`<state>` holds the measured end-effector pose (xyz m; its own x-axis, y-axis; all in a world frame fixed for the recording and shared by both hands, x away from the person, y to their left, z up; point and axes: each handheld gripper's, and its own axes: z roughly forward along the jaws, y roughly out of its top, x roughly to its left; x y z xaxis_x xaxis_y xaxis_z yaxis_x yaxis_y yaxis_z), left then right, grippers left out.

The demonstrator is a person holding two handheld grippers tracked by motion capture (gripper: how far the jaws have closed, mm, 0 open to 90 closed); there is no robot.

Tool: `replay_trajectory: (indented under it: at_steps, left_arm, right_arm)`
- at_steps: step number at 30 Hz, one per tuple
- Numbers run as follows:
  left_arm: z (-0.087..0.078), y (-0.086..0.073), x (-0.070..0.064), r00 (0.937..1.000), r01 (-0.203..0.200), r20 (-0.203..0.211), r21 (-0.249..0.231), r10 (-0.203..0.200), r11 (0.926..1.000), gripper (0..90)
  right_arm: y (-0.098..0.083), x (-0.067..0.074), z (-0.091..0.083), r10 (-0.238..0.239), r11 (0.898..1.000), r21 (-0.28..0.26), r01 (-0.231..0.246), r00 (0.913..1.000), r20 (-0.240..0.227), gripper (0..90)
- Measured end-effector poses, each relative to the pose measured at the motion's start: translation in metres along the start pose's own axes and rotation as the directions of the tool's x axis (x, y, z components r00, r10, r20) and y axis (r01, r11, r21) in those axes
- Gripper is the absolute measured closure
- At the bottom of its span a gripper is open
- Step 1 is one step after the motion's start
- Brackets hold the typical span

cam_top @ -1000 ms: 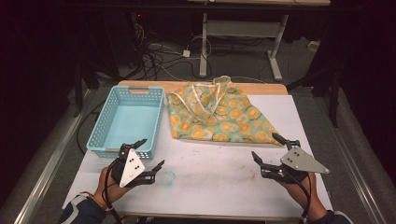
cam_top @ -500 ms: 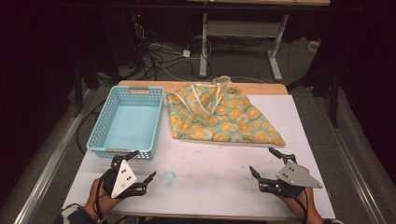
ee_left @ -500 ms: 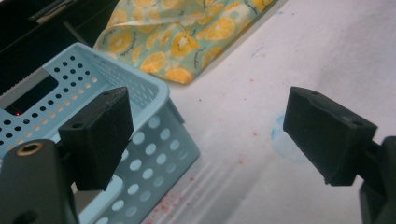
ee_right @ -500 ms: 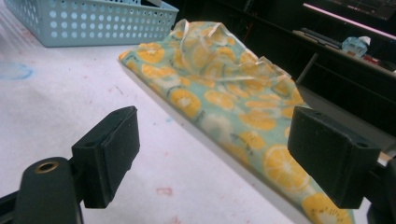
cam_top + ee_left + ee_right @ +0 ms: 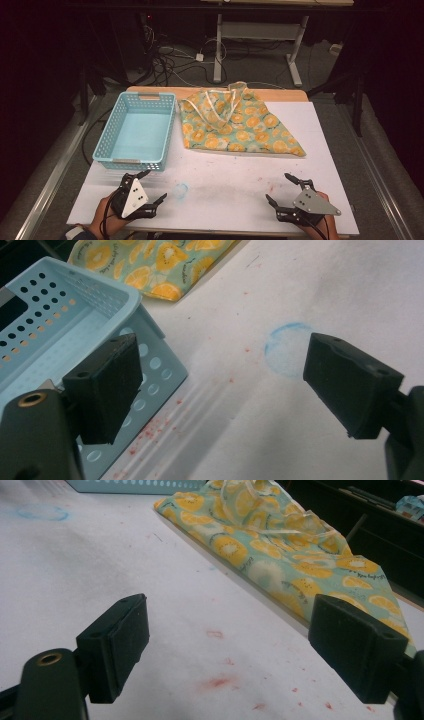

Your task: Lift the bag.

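- We hold the left hand-held gripper [image 5: 145, 192] and the right hand-held gripper [image 5: 286, 192] low near the tabletop [image 5: 240, 195] edge, jaws apart, empty, ready to start.
- The fruit-print cloth [image 5: 235, 125] lies flat ahead of the right one; the blue basket [image 5: 135, 131] sits just beyond the left.
- Since a second ago, both have drawn back toward us.
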<state>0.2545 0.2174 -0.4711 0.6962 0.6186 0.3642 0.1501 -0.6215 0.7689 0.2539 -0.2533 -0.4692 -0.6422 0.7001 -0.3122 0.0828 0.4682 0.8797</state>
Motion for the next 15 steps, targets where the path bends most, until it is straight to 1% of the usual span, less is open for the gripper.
replay_trajectory:
  at_steps: [2, 7, 9, 11, 15]
  left_arm:
    - [-0.0007, -0.0003, 0.0004, 1.0000, 0.003, -0.004, 0.001, -0.003, 1.0000, 15.6]
    - [-0.0017, -0.0015, 0.0006, 1.0000, 0.003, 0.000, 0.001, -0.003, 1.0000, 15.6]
    - [-0.0021, -0.0010, 0.0007, 1.0000, 0.002, 0.001, -0.002, -0.002, 1.0000, 15.6]
    - [-0.0024, -0.0010, 0.0012, 0.9999, 0.010, 0.006, -0.006, -0.010, 0.9999, 15.6]
    - [-0.0021, -0.0021, 0.0014, 0.9999, 0.012, 0.008, -0.001, -0.012, 0.9999, 15.6]
  right_arm:
    - [-0.0004, -0.0007, 0.0003, -0.002, 1.000, -0.004, 0.002, 1.0000, 0.000, 17.0]
    - [-0.0002, -0.0006, 0.0027, -0.001, 1.000, 0.017, 0.001, 1.0000, 0.003, 17.0]
    - [0.0007, -0.0003, 0.0018, -0.003, 1.000, 0.009, 0.003, 1.0000, 0.006, 17.0]
    - [0.0011, -0.0006, 0.0014, 0.001, 1.000, 0.014, -0.001, 1.0000, 0.010, 16.9]
    - [0.0025, -0.0011, 0.0005, -0.001, 1.000, 0.008, 0.001, 0.9999, 0.015, 17.0]
